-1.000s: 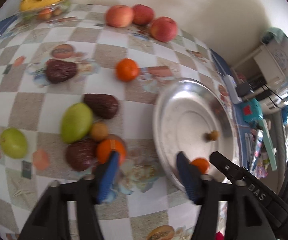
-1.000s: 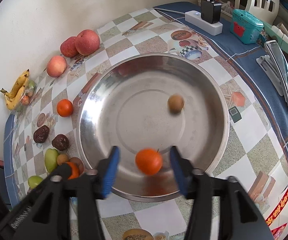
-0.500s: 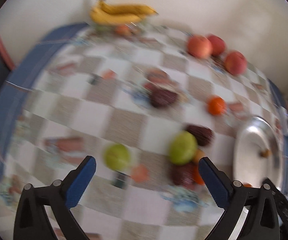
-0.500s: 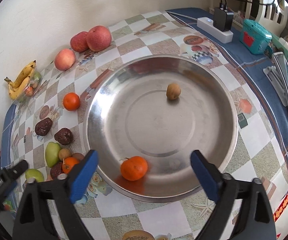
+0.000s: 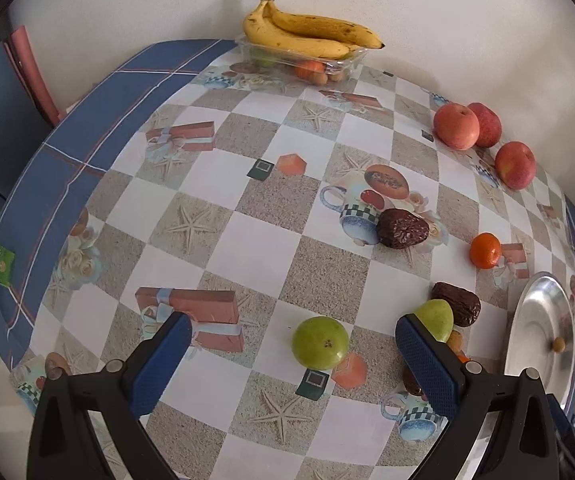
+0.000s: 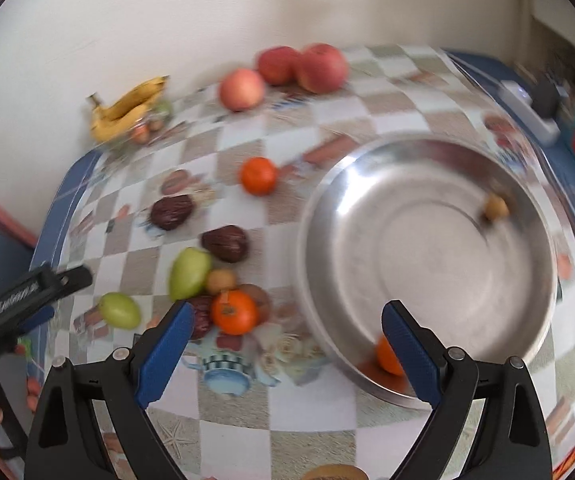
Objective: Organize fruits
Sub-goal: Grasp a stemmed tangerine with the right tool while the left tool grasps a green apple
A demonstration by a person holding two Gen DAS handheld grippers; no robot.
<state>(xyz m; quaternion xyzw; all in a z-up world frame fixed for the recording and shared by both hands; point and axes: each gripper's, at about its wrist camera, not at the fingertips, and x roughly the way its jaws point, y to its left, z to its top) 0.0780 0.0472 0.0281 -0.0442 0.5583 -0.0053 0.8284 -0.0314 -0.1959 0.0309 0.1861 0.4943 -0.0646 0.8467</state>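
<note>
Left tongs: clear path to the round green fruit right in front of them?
Probably yes. The left tongs are open, the round green fruit lies between the fingers' line, with nothing in between.

Fruit cluster (image 6: 223, 280) crowds bowl (image 6: 427, 396); far checkered tabletop (image 5: 223, 216) bare.

Table (image 5: 247, 216) covered with a checkered, picture-printed cloth, blue-bordered at its edges. Resting directly on it: a clear tray (image 5: 299, 60) bearing bananas (image 5: 307, 34) at the wall, three red apples (image 5: 457, 126), two loose oranges (image 6: 258, 175), three dark wrinkled fruits (image 5: 401, 227), two green fruits (image 5: 319, 343) and a small brown fruit (image 6: 220, 280). A steel basin (image 6: 427, 264) stands beside the fruit cluster.
</note>
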